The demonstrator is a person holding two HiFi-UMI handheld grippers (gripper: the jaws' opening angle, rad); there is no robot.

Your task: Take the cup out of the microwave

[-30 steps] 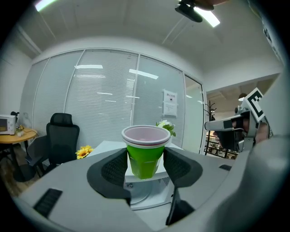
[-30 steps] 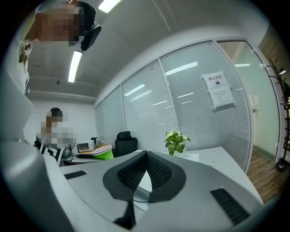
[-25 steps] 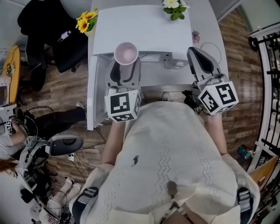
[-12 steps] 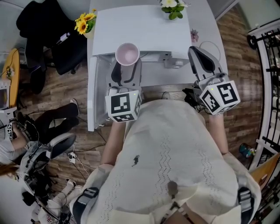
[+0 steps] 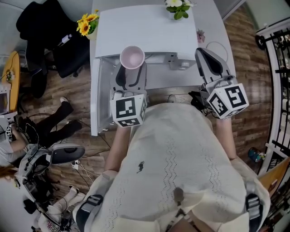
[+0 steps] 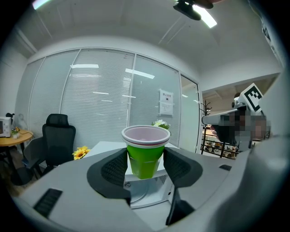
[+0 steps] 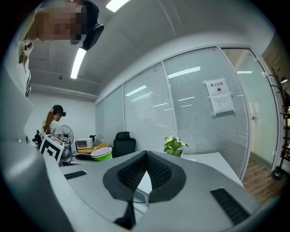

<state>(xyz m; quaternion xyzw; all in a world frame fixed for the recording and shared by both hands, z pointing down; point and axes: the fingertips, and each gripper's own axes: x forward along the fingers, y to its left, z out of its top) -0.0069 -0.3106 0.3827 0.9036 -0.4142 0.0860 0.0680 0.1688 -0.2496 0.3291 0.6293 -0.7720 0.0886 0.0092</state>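
**Item 1: left gripper [image 5: 130, 72].** The jaws are standing wide and grasping the cup [image 6: 144, 152]. The ribbed pads are pressing on its green wall from both sides, just below the rim.

**Item 2: cup.** It is green with a white rolled rim and a pale pink inside. It is sitting upright between the left jaws, with its rim rising above the jaw tips.

**Item 3: microwave [image 6: 149, 192].** This white unit is lying below and just beyond the left jaw tips. The left gripper view is showing its round plate and vent slots under the cup's base. Whether the base is touching it cannot be told. Its door [image 5: 94, 99] is hanging open on the left gripper's left.

**Item 4: right gripper [image 7: 146, 158].** The jaws are clenched, the pads are meeting and nothing is lying between them. It is hovering well apart on the left gripper's right, level with it.

**Item 5: sunflowers [image 5: 88, 21].** They are standing beyond the left gripper, off to its left.

**Item 6: white-flowered plant [image 5: 180, 8].** It is standing beyond both grippers, between their lines.
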